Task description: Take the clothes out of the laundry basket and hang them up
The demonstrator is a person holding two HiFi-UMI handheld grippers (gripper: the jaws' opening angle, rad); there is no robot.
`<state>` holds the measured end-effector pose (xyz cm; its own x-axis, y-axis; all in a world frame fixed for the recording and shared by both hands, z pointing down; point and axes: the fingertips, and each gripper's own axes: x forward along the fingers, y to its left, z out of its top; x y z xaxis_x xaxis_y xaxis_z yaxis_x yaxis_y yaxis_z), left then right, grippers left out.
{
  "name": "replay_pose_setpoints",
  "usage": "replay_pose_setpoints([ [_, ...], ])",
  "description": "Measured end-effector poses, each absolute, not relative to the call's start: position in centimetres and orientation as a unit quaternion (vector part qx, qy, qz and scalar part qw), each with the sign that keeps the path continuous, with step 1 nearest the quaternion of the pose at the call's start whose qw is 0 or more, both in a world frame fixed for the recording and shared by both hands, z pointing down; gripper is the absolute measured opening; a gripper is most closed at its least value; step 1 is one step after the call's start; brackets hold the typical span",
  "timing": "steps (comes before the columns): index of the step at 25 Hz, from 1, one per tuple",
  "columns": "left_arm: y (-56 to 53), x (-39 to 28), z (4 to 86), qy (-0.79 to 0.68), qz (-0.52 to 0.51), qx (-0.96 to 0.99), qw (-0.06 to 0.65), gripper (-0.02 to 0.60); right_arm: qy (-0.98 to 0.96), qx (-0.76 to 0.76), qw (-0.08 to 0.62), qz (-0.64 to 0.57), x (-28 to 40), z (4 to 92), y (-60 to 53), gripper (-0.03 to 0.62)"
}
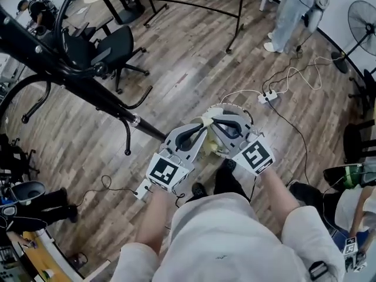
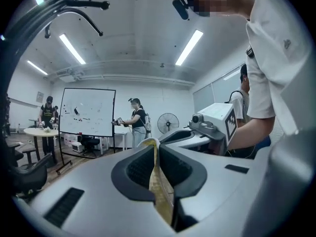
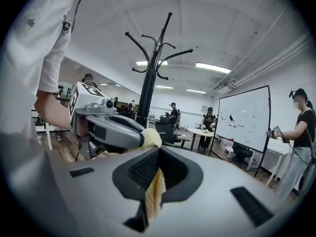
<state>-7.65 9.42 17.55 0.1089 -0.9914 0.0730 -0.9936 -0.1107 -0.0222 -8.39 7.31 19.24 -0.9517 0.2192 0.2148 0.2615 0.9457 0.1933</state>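
Observation:
A pale yellow garment (image 1: 206, 144) hangs bunched between my two grippers, held up in front of me. In the head view my left gripper (image 1: 201, 129) and right gripper (image 1: 215, 123) meet tip to tip, each shut on the garment. The yellow fabric (image 2: 160, 186) is pinched flat in the left gripper (image 2: 154, 149). In the right gripper view the fabric (image 3: 154, 191) is pinched in the right gripper (image 3: 159, 152), and the left gripper (image 3: 108, 127) sits just beside it. The white laundry basket (image 1: 242, 111) stands on the floor below my hands, mostly hidden. The black coat rack (image 1: 88, 87) stands to my left.
A black office chair (image 1: 111, 49) stands beyond the rack. A white power strip (image 1: 269, 96) and trailing cables lie on the wood floor at right. A person (image 1: 291, 16) stands at the far right near a fan (image 1: 361, 19). A whiteboard (image 2: 86, 112) stands further off.

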Motion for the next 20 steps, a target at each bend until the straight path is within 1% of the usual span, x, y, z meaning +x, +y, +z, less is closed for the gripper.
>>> replay_pose_setpoints([
  [3,11.5,-8.4,17.4,-0.68,0.028,0.733,0.013,0.031,-0.981,-0.127,0.088,-0.115,-8.9,17.9,9.0,0.009],
  [5,13.1,-8.7,17.8,-0.686,0.036,0.726,0.013,0.054,-0.981,-0.129,0.079,-0.122,-9.3,17.0,10.3,0.009],
  [7,14.5,-8.8,18.7,-0.692,0.048,0.72,0.019,0.094,-0.981,-0.132,0.07,-0.12,-9.5,15.9,11.4,0.009],
  [10,15.9,-8.5,19.6,-0.699,0.053,0.713,0.032,0.114,-0.982,-0.137,0.059,-0.114,-9.6,14.4,12.2,0.009],
  [20,20.8,-7.3,23.1,-0.724,0.048,0.684,0.075,0.141,-0.979,-0.178,0.028,-0.1,-10.8,11.7,17.6,0.008],
])
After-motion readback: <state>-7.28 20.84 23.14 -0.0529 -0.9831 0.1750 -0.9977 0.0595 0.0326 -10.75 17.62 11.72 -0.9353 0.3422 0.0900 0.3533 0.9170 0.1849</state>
